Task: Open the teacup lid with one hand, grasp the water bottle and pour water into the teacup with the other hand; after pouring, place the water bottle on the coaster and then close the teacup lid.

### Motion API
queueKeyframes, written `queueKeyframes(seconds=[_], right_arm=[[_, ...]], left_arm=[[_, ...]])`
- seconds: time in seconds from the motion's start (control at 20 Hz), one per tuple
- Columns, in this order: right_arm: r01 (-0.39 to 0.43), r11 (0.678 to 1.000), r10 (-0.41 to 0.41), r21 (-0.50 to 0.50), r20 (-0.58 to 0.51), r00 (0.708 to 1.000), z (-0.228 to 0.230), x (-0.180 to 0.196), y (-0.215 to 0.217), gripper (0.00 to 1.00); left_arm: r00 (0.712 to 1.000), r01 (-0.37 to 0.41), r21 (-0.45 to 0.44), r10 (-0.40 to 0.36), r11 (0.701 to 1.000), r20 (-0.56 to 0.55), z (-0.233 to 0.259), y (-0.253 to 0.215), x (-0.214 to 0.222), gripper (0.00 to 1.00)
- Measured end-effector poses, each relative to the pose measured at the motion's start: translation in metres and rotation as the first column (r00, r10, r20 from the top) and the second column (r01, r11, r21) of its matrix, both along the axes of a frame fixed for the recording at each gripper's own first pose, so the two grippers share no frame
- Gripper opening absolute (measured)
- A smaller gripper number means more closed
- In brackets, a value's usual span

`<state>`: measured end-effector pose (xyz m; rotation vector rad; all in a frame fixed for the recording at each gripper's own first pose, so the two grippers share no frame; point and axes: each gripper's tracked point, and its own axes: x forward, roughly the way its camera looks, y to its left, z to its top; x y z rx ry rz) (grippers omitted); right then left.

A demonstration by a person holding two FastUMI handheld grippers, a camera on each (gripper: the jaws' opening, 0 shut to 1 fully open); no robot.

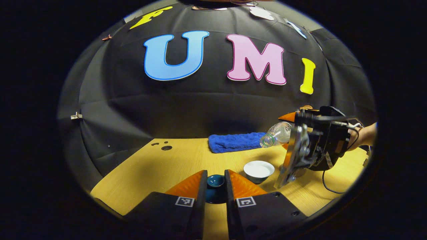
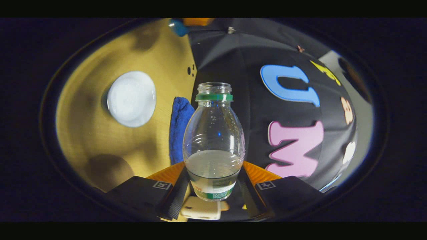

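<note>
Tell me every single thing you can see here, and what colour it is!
water bottle: one, clear with a green neck ring, no cap, tilted over, held between the right fingers.
teacup: one, white inside, uncovered on the table.
teacup lid: one, dark teal, between the left fingers.
towel: one, blue, folded at the table's back edge.
table: one, light wood.
right gripper: one, gripping the bottle.
left gripper: one, around the lid.
hand: one, holding the right gripper.
</note>
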<state>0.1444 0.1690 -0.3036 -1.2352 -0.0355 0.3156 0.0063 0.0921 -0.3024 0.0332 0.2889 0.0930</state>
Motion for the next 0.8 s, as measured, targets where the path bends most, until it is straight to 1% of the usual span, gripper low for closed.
queueKeyframes(seconds=[0.05, 0.1, 0.15, 0.2, 0.25, 0.3, 0.35, 0.4, 0.45, 0.5, 0.55, 0.6, 0.7, 0.75, 0.8], right_arm=[[0.018, 0.997, -0.014, 0.073, -0.058, 0.998, -0.006, -0.002, 0.003, 0.77], [0.044, 0.99, -0.03, 0.137, -0.105, 0.994, -0.01, -0.002, 0.003, 0.77], [0.069, 0.979, -0.041, 0.193, -0.144, 0.989, -0.013, -0.003, 0.004, 0.77], [0.092, 0.965, -0.047, 0.246, -0.184, 0.982, -0.016, -0.008, 0.004, 0.77], [0.115, 0.947, -0.05, 0.299, -0.219, 0.974, -0.018, -0.01, 0.004, 0.77], [0.141, 0.925, -0.051, 0.352, -0.252, 0.966, -0.019, -0.013, 0.005, 0.77], [0.168, 0.899, -0.05, 0.405, -0.286, 0.957, -0.021, -0.013, 0.005, 0.77], [0.191, 0.87, -0.043, 0.455, -0.316, 0.948, -0.022, -0.015, 0.006, 0.77], [0.208, 0.838, -0.031, 0.505, -0.337, 0.941, -0.017, -0.018, 0.006, 0.77], [0.227, 0.799, -0.017, 0.557, -0.357, 0.934, -0.012, -0.024, 0.005, 0.77], [0.245, 0.75, 0.009, 0.615, -0.38, 0.925, -0.007, -0.027, 0.009, 0.77], [0.267, 0.691, 0.046, 0.672, -0.409, 0.911, -0.005, -0.028, 0.014, 0.77], [0.316, 0.555, 0.113, 0.77, -0.446, 0.888, 0.005, -0.029, 0.017, 0.77], [0.336, 0.491, 0.13, 0.804, -0.45, 0.884, 0.011, -0.029, 0.013, 0.77], [0.351, 0.436, 0.14, 0.829, -0.448, 0.883, 0.017, -0.028, 0.007, 0.77]], left_arm=[[1.0, -0.001, -0.002, 0.001, 1.0, -0.003, -0.001, 0.0, 0.0, 0.28], [1.0, -0.002, -0.005, 0.002, 1.0, -0.005, 0.001, 0.0, 0.001, 0.31], [1.0, -0.007, -0.002, 0.007, 1.0, -0.002, 0.001, 0.001, 0.001, 0.28], [1.0, -0.01, 0.005, 0.01, 1.0, 0.003, 0.003, 0.003, 0.003, 0.31], [1.0, -0.01, 0.01, 0.01, 1.0, 0.007, 0.005, 0.003, 0.004, 0.31], [1.0, -0.011, 0.016, 0.01, 1.0, 0.009, 0.007, 0.003, 0.006, 0.28], [1.0, -0.009, 0.018, 0.009, 1.0, 0.01, 0.006, 0.002, 0.007, 0.31], [1.0, -0.006, 0.019, 0.006, 1.0, 0.01, 0.008, 0.001, 0.009, 0.31], [1.0, -0.004, 0.021, 0.004, 1.0, 0.009, 0.007, -0.001, 0.008, 0.28], [1.0, -0.001, 0.023, 0.001, 1.0, 0.006, 0.005, -0.002, 0.011, 0.31], [1.0, 0.0, 0.024, 0.0, 1.0, 0.002, 0.004, -0.003, 0.012, 0.31], [1.0, 0.002, 0.024, -0.001, 1.0, -0.002, 0.004, -0.005, 0.013, 0.31], [1.0, 0.005, 0.024, -0.004, 1.0, -0.006, 0.003, -0.01, 0.012, 0.31], [1.0, 0.006, 0.025, -0.006, 1.0, -0.006, 0.002, -0.012, 0.012, 0.31], [1.0, 0.009, 0.024, -0.009, 1.0, -0.006, 0.002, -0.014, 0.014, 0.31]])
